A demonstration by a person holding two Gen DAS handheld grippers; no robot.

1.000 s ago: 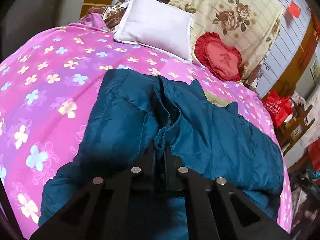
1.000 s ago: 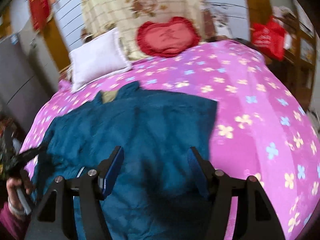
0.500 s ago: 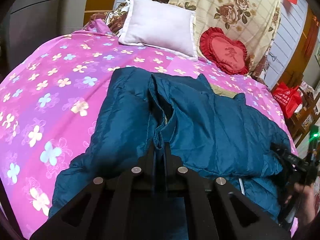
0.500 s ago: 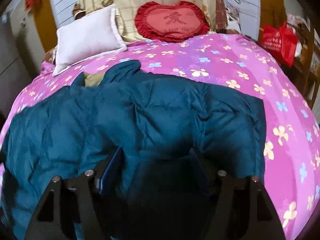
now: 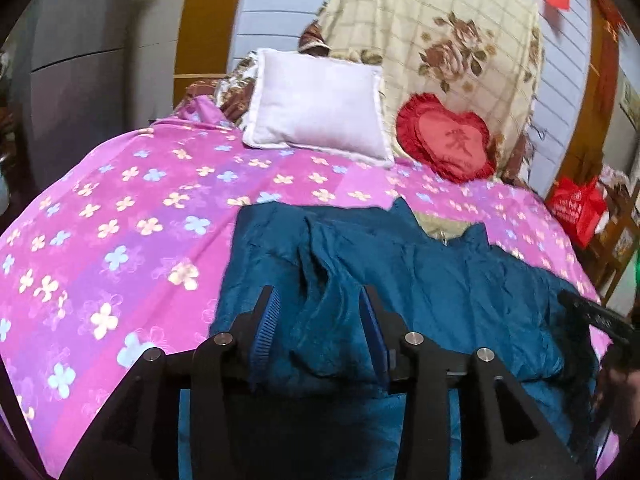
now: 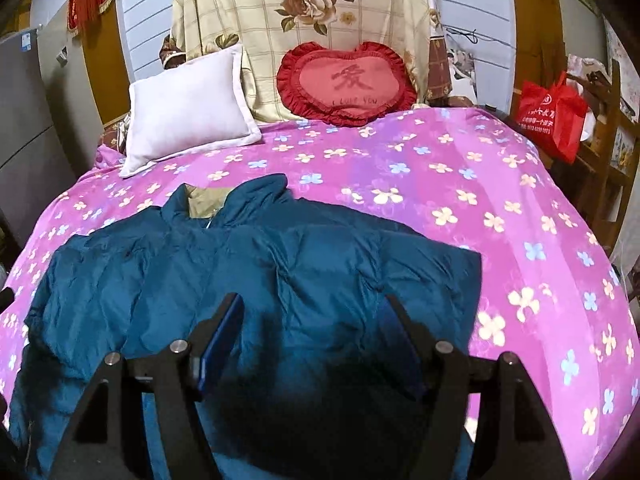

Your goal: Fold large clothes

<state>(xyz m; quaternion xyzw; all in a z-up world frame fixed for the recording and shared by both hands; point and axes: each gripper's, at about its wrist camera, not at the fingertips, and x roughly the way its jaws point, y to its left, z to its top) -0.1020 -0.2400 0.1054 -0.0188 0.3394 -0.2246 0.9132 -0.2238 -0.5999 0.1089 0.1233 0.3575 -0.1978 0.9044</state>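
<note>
Pink floral bedspread (image 6: pixel 460 168) carries the teal puffer jacket (image 6: pixel 280 264), spread flat below the white pillow (image 6: pixel 188 112), likely so you can fold it. Your left gripper (image 5: pixel 318 320) sits wide open over a bunched jacket ridge; right gripper (image 6: pixel 316 332) hovers wide open, holding nothing.
</note>
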